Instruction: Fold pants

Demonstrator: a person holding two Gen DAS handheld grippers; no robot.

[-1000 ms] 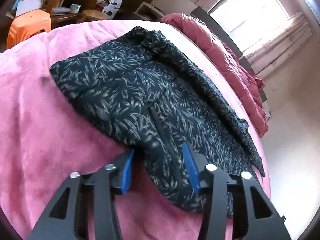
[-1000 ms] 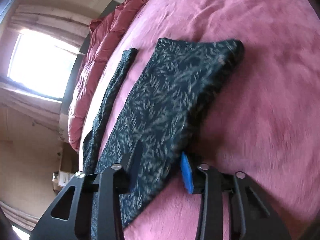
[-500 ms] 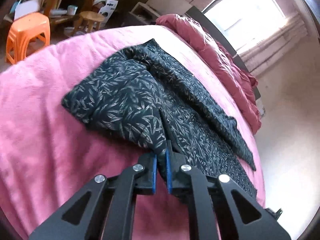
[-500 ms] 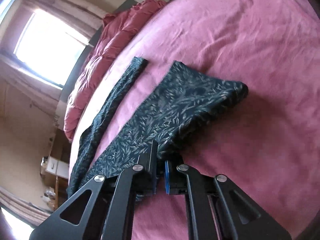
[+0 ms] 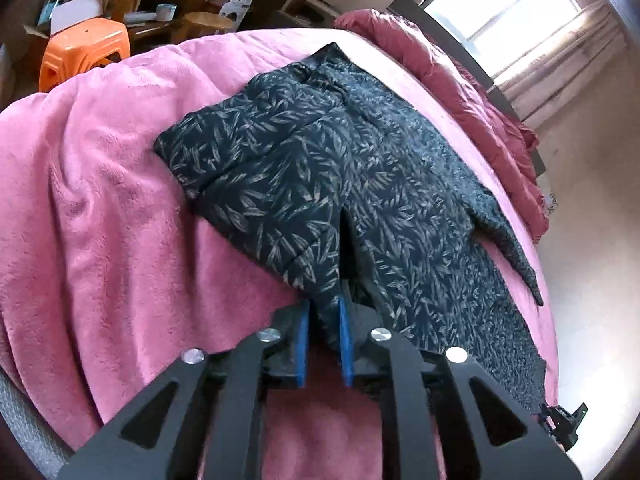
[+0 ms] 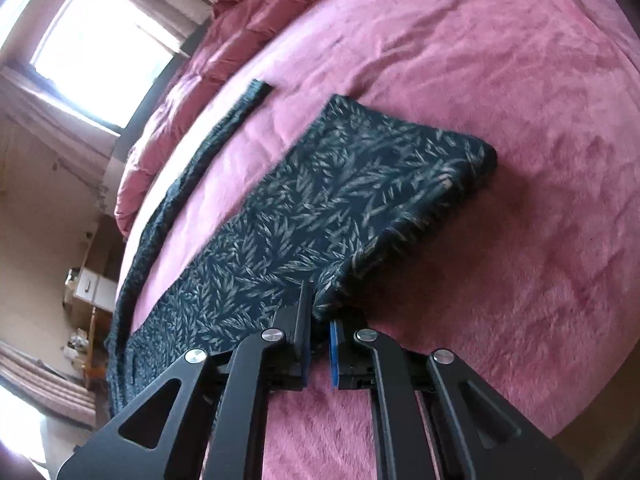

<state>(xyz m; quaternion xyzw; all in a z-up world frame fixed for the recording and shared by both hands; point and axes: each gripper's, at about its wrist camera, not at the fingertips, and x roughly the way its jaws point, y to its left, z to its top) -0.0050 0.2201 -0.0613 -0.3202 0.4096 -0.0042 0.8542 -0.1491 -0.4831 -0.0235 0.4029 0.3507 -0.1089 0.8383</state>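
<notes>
Dark blue leaf-print pants (image 5: 320, 168) lie on a pink blanket (image 5: 120, 240). My left gripper (image 5: 323, 316) pinches a bunched near edge of the pants between its blue pads; its jaws are opening a little with the cloth still filling the gap. In the right wrist view, one pant leg (image 6: 340, 208) is folded over with its near edge lifted, and the other leg (image 6: 200, 160) stretches away at the left. My right gripper (image 6: 318, 320) grips that lifted near corner, and its jaws are opening slightly around the cloth.
The pink blanket (image 6: 520, 160) spreads wide to the right of the pants. A red quilt (image 5: 460, 80) lies bunched along the far side under a window. An orange stool (image 5: 84, 52) and cluttered shelves stand beyond the bed's left end.
Both grippers went from open around the pants' near edge to pinching it. They then moved sideways with the cloth, lifting the near edge off the blanket.
</notes>
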